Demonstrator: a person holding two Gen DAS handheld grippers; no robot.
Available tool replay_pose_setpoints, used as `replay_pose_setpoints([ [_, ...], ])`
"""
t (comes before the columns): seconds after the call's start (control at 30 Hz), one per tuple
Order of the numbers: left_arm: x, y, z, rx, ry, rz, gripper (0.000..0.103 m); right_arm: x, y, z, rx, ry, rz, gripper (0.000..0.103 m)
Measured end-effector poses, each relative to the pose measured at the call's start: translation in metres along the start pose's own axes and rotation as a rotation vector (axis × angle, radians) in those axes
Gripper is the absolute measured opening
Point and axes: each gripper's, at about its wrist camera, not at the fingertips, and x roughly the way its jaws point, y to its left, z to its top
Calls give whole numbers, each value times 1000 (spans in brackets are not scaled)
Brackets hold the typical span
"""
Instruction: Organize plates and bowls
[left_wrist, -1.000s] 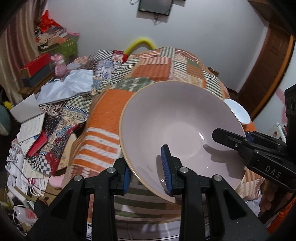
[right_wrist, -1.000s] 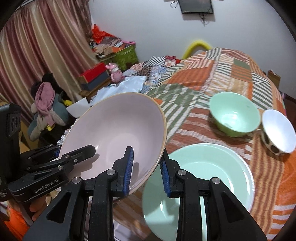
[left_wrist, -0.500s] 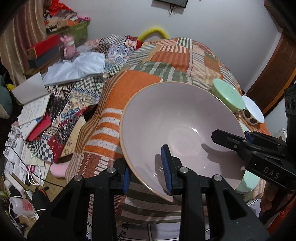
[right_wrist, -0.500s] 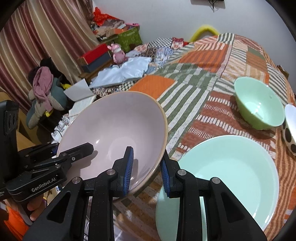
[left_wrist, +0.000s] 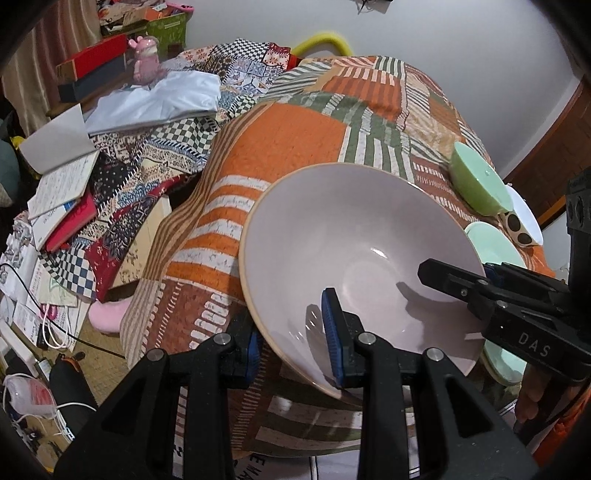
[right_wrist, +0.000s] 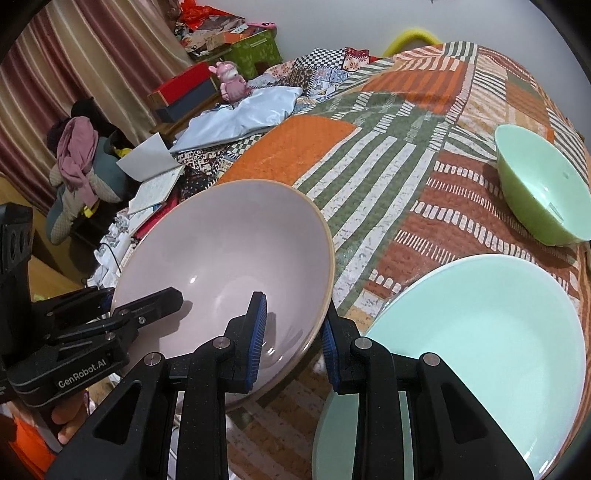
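Big pink bowl (left_wrist: 354, 254) is off the bed, tilted, held between my two grippers over the near edge of the patchwork quilt (left_wrist: 295, 122). My left gripper (left_wrist: 295, 341) is clamped on its near rim, one pad inside, one outside. My right gripper (right_wrist: 291, 339) pinches the opposite rim the same way. Pale green plate (right_wrist: 480, 332) lies flat on the quilt just beside the bowl, on its right. Green bowl (right_wrist: 543, 199) sits upright farther back; spotted white bowl (left_wrist: 522, 225) beside it. Books and clothes piled left of the bed.
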Motion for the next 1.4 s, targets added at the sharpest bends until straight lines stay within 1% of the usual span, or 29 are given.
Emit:
replay_pose_setpoints([
  [0.2, 0, -1, -1, 7, 5, 5, 30, 0, 0, 2, -2, 2, -1, 26],
  [0.27, -2, -1, 1, 8, -2, 21, 30, -4, -1, 2, 1, -6, 1, 26],
  [0.33, -8, -2, 3, 15, -27, 49, 30, -11, -2, 2, -4, -28, -8, 26],
  [0.6, -38, -9, 13, 47, -97, 87, 30, -41, -14, 1, 12, -101, -6, 26],
  [0.73, -55, -25, 18, 100, -146, 99, 32, -61, -25, 2, 23, -148, -17, 26],
  [0.9, -68, -50, 27, 133, -184, 81, 36, -84, -42, 1, 41, -204, -42, 26],
  [1.0, -71, -69, 34, 153, -202, 50, 45, -97, -54, 0, 58, -233, -65, 26],
  [1.2, -66, -109, 47, 194, -214, 19, 46, -120, -82, -4, 103, -278, -108, 26],
  [1.3, -62, -125, 53, 201, -213, 1, 54, -130, -98, -6, 127, -296, -130, 26],
  [1.4, -58, -141, 62, 225, -224, -4, 57, -136, -112, -7, 148, -309, -150, 26],
])
